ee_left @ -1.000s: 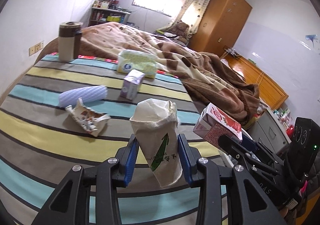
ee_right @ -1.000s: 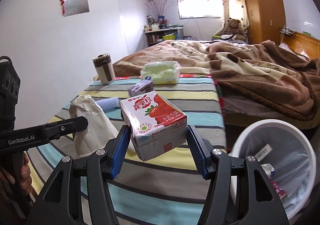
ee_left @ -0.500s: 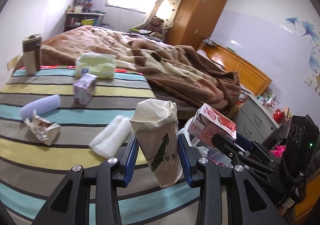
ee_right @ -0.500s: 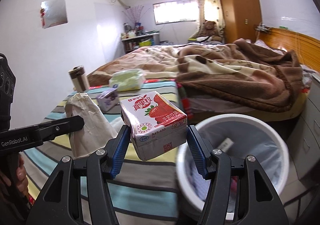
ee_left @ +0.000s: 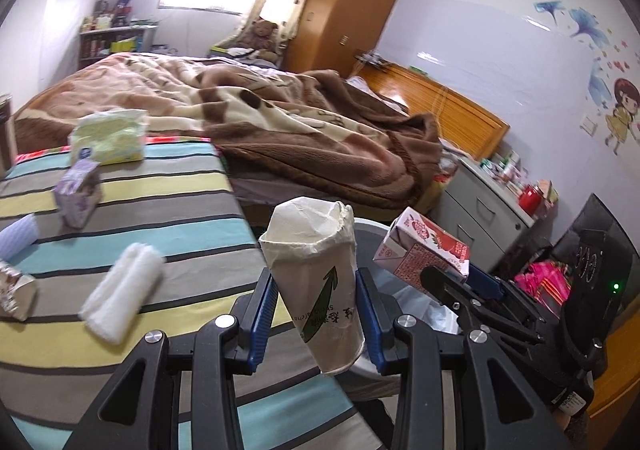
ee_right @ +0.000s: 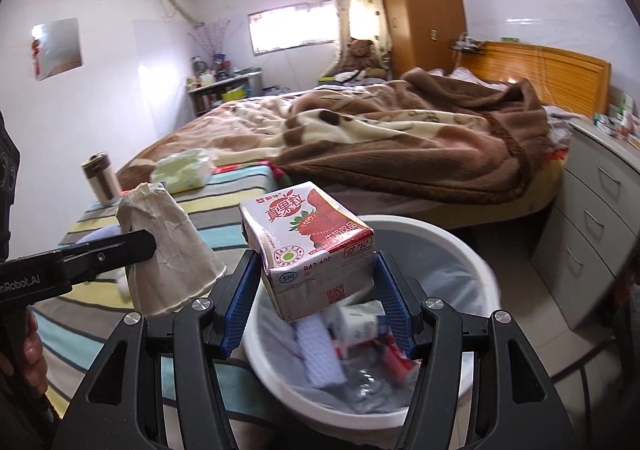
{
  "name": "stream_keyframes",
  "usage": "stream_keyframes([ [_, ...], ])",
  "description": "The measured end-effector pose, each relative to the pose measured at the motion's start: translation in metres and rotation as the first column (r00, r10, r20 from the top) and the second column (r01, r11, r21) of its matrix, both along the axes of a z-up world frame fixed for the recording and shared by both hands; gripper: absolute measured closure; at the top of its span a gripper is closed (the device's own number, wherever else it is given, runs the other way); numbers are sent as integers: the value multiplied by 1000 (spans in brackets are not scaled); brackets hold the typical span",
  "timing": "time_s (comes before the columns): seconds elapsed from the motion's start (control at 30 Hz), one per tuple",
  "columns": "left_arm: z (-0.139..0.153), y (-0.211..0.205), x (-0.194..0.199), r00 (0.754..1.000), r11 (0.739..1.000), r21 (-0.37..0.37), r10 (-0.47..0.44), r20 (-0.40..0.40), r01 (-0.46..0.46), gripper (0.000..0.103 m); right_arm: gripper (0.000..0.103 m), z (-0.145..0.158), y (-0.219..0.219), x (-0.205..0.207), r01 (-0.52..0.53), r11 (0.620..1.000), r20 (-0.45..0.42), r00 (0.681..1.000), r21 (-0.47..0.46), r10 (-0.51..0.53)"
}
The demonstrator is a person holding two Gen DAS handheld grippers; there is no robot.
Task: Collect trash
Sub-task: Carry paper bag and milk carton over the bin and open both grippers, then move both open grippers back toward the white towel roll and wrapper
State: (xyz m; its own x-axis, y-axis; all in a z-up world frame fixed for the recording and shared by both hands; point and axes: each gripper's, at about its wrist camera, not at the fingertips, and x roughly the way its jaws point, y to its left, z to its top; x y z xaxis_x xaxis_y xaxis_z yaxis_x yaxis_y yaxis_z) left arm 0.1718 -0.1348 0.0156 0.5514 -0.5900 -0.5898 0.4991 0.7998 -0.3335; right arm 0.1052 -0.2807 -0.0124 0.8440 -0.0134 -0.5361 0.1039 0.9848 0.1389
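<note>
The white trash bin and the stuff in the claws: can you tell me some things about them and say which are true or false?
1. The right claw holds a red-and-white strawberry drink carton. True.
2. The round white plastic trash bin is empty. False: wrappers and other trash already lie inside.
3. The left claw is shut on a crumpled white paper cup with a green arrow. True.
4. The carton lies on the striped bedsheet. False: it hangs over the bin.
5. A small purple box has gone into the bin. False: it sits on the sheet.
</note>
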Motion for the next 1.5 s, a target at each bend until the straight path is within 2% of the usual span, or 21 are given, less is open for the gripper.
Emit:
stream_keyframes([
  [0.33, -14, -53, 12, 996, 995, 47, -82, -20, 83, 63, 43, -16, -32, -3, 95, 995, -59, 994, -1, -95],
  [0.43, -15, -64, 9, 995, 992, 82, -96, 6, 95, 63, 43, -20, -40, -3, 117, 993, -75, 990, 3, -116],
  [0.73, -23, -87, 12, 993, 987, 110, -116, -2, 116, 63, 43, -30, -47, 0, 136, 991, -123, 983, -2, -135],
  [0.9, -25, -87, 17, 994, 988, 107, -107, -14, 107, 59, 43, -32, -51, 0, 158, 987, -149, 976, -15, -159],
  [0.97, -25, -85, 19, 994, 990, 96, -104, -20, 106, 48, 43, -32, -53, -1, 165, 986, -151, 975, -12, -165],
  [1.1, -23, -81, 17, 995, 991, 89, -100, -14, 101, 46, 39, -30, -51, -4, 169, 986, -149, 974, -10, -168],
  [1.17, -20, -78, 15, 995, 991, 86, -98, -5, 98, 40, 37, -28, -49, -5, 165, 986, -142, 976, -8, -165],
  [1.5, -11, -46, 10, 999, 996, 68, -50, 8, 50, 39, 32, -22, -33, -1, 129, 992, -121, 985, 11, -126],
])
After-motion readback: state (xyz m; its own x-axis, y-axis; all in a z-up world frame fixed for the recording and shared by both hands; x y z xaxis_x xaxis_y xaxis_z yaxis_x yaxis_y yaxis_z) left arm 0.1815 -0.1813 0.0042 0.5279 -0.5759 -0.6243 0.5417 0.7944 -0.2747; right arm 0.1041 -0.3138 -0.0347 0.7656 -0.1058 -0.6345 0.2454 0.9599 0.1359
